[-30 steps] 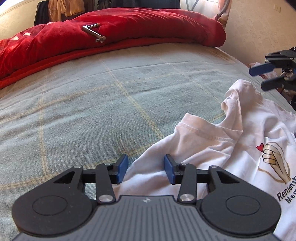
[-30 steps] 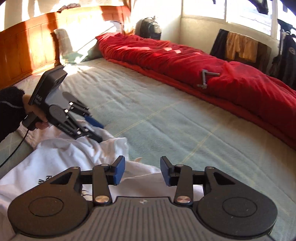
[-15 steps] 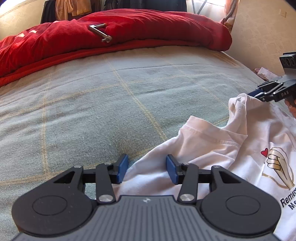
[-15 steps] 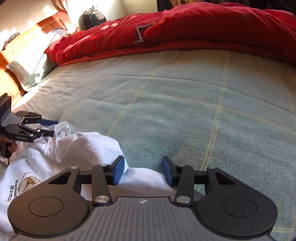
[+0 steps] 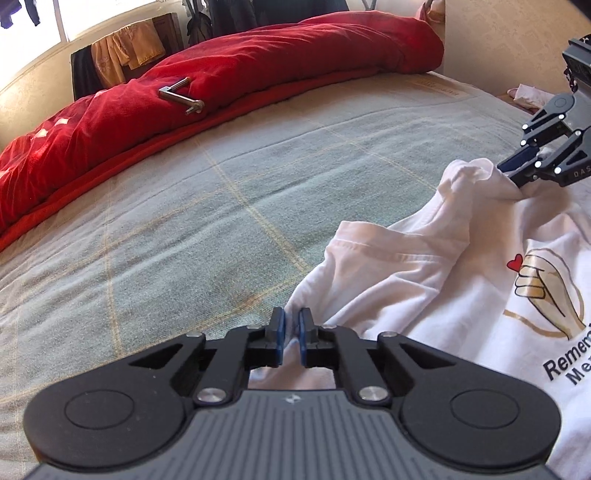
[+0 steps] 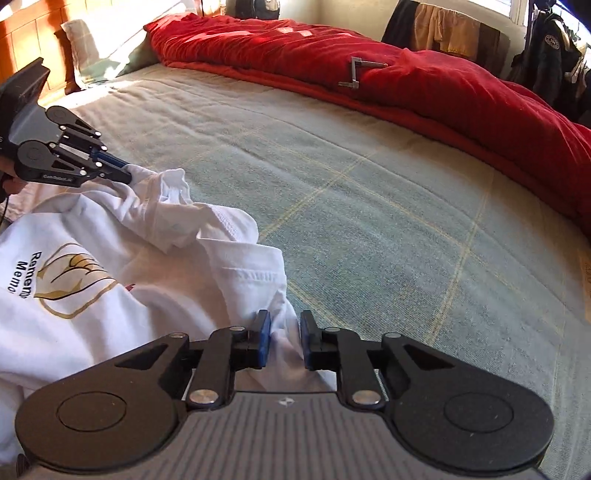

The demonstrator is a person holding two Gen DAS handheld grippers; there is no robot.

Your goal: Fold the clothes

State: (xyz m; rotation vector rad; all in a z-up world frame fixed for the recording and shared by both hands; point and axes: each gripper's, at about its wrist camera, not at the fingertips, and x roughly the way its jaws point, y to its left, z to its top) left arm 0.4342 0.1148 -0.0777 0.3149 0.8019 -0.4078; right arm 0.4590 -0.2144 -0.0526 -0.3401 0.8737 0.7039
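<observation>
A white T-shirt point(image 5: 424, 280) with a printed hand logo lies crumpled on the green checked bed cover; it also shows in the right wrist view point(image 6: 155, 266). My left gripper point(image 5: 290, 334) is shut on a fold of the shirt's edge. It appears in the right wrist view point(image 6: 122, 171), pinching a raised corner of the shirt. My right gripper point(image 6: 283, 338) has its jaws nearly closed around a fold of the shirt. In the left wrist view the right gripper point(image 5: 517, 173) pinches a lifted corner of the shirt.
A red duvet point(image 5: 221, 77) lies bunched along the far side of the bed, with a metal bracket point(image 5: 181, 94) on it. The green bed cover point(image 5: 184, 221) stretches between. A wooden headboard point(image 6: 33, 55) and pillow are at the left; clothes hang at the back point(image 6: 443, 29).
Both grippers have closed from open onto folds of the white shirt. Each has shifted along the shirt's edge, and the cloth now rises at both pinched corners.
</observation>
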